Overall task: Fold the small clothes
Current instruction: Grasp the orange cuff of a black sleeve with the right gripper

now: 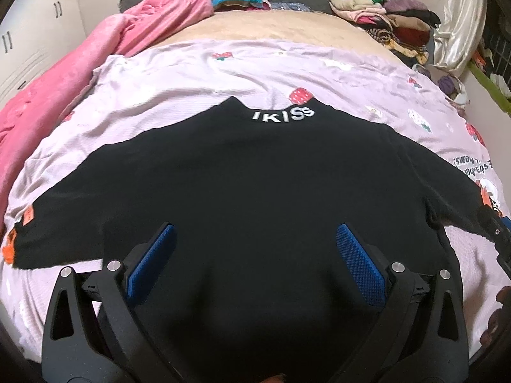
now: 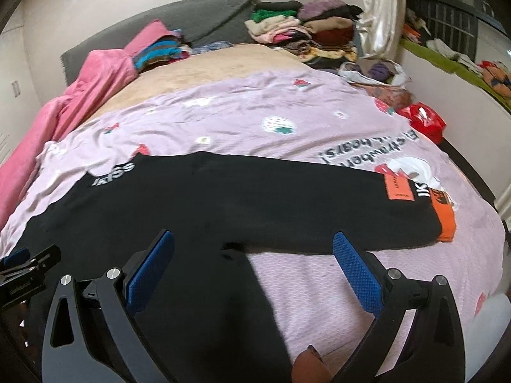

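Both two-finger grippers are held wide apart over the garment, with nothing clamped between them. Seen through its own camera, the left gripper [image 1: 255,261] is poised above the lower middle of a black long-sleeved knit top with white "IKISS" lettering at the collar [image 1: 255,172], its blue textured pads [image 1: 361,268] spread to either side of the body panel. The right gripper [image 2: 254,268] is spread equally wide over the spot where the right sleeve meets the body, one pad over black cloth, the other over the bedspread. Whether any pad is actually touching the fabric cannot be told from either view.

The top is laid flat, collar away from the cameras and sleeves stretched out to both sides, on a lilac bedspread printed with strawberries [image 1: 179,76]. An orange cuff with an orange patch [image 2: 445,223] marks the end of the right sleeve.

The garment is judged to be light, soft and limp, likely to sag and drag rather than hold a shape, and not fragile. A firm pinch is best taken at thicker edges: a cuff, a shoulder seam or the hem. The thin bedspread beneath could be caught in the same pinch.

A rumpled pink plush blanket [image 1: 95,41] and stacks of folded clothes [image 1: 380,9] are seen at the far end of the bed.
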A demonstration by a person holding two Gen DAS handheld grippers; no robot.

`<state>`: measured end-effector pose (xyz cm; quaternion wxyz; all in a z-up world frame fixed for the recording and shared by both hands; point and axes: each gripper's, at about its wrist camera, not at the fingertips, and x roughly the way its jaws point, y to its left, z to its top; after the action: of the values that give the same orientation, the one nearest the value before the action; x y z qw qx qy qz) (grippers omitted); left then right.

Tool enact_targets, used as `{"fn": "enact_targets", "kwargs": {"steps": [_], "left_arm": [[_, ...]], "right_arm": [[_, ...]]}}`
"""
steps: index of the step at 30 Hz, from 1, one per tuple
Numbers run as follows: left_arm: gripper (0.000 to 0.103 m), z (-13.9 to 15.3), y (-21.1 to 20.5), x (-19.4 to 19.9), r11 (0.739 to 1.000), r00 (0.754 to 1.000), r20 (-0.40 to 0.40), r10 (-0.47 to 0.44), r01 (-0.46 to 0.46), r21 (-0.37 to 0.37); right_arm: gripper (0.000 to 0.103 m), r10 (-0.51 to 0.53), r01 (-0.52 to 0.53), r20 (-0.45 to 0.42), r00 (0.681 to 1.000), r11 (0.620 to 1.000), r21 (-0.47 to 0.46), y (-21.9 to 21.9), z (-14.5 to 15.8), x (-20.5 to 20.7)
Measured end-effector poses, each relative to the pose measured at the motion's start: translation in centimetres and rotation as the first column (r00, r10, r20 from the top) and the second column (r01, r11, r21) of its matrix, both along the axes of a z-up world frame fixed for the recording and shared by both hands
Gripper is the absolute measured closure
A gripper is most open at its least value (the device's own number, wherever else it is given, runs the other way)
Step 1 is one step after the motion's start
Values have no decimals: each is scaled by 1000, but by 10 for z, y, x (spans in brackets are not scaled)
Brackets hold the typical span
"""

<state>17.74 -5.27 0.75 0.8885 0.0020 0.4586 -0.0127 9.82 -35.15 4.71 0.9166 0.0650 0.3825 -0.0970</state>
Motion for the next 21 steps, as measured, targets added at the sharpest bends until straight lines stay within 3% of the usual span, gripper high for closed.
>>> {"fn": "enact_targets", "kwargs": {"steps": [14,21], "left_arm": [[9,-10,-49,26,997,997,-8,-71,71,27],[9,-14,-71,42,994,995,-15,-94,95,44]], "right_arm": [[4,-196,199,-75,978,979,35,-81,-31,-3],[4,-357,374,-150,922,922,103,-139,-51,-13]]}}
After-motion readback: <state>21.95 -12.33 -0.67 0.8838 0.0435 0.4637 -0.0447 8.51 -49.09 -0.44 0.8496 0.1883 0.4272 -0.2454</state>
